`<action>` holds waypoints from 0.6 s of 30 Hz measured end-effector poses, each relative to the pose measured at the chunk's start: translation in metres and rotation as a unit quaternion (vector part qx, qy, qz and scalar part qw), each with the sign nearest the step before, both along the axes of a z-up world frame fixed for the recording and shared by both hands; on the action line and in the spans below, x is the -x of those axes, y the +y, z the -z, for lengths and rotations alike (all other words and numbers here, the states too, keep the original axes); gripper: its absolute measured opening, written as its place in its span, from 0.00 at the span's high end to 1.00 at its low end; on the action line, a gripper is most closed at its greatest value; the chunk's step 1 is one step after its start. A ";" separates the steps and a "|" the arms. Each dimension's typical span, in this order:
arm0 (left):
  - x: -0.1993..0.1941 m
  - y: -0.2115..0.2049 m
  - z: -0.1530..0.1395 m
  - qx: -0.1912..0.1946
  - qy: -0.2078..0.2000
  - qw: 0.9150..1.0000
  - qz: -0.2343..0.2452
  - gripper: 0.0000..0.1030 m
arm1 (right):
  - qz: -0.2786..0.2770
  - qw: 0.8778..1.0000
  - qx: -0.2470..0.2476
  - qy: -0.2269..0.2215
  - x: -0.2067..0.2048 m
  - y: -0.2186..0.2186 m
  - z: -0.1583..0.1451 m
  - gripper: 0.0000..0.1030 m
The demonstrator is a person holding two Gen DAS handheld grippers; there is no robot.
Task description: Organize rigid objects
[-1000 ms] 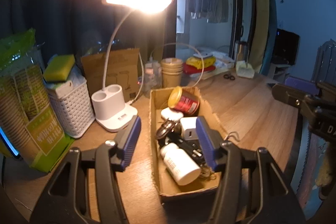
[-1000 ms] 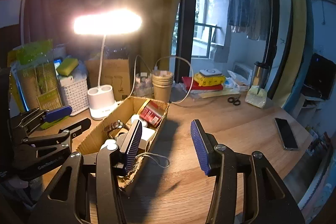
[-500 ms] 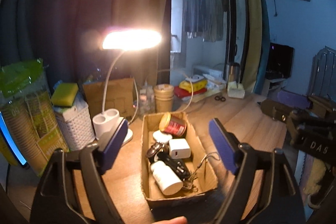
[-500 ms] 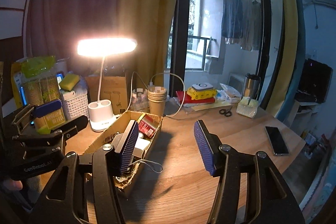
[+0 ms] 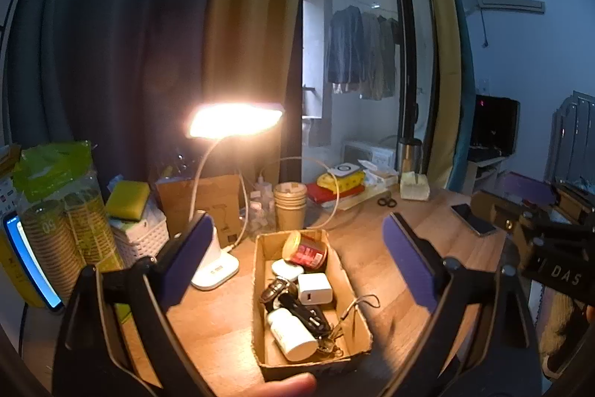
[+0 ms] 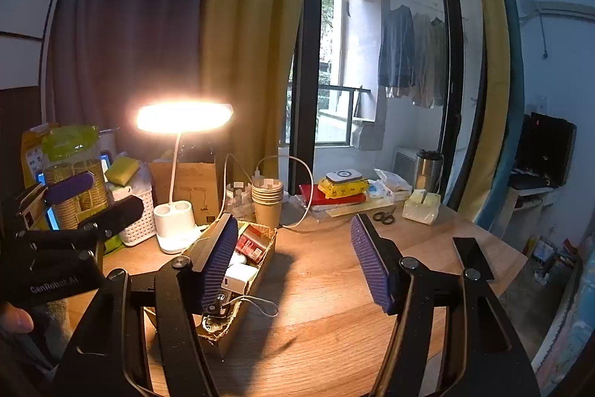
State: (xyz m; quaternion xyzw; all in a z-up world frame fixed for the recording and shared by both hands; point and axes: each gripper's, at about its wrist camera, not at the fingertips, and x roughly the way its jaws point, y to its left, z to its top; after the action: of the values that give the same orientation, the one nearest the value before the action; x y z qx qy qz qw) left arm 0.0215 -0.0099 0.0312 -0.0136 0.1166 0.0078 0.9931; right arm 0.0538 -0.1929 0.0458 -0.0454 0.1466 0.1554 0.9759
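1. The stuff to sort all sits in an open cardboard box [image 5: 260,289] on the worktop [image 5: 375,270], near its front edge and a bit left of the middle, just beside the white lamp base [image 5: 217,270].
2. Inside: a red jar [image 5: 306,250] on its side at the far end, a small white round case [image 5: 286,268], a white charger block [image 5: 314,288], a black car key [image 5: 277,291] with more black bits under it, a white pill bottle [image 5: 292,330] lying down at the near end, and a key bunch [image 5: 331,345] with a cord [image 5: 362,304] hanging over the right wall.
3. Handling guess: everything looks small, light and stiff. The jar and the bottle are round and smooth, so they could roll or slip; I'd pinch them across the body. The charger block has flat sides, easiest grab of the lot. The keys are tangled with the cord and may drag other things along.
4. The box itself looks like thin card with a torn front edge, so it could slide or flex if pushed.
5. Left tool [image 5: 297,259]: jaws opening, very wide, hanging above the box with nothing between the pads, touching nothing.
6. Right tool [image 6: 293,265]: jaws opening too, about mid-width, empty, over bare worktop just right of the box.
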 end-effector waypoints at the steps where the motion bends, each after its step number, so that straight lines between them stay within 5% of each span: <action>1: 0.001 0.000 -0.001 0.001 0.000 1.000 0.000 0.09 | 0.001 1.000 -0.001 0.000 0.000 0.000 0.000 0.35; 18: 0.001 0.000 0.003 -0.003 0.010 1.000 0.001 0.09 | 0.005 1.000 -0.005 -0.005 0.001 -0.004 0.000 0.35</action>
State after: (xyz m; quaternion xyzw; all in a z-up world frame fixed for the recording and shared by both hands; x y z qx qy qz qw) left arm 0.0205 -0.0099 0.0285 -0.0105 0.1266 0.0076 0.9919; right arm 0.0526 -0.1966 0.0453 -0.0406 0.1411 0.1509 0.9776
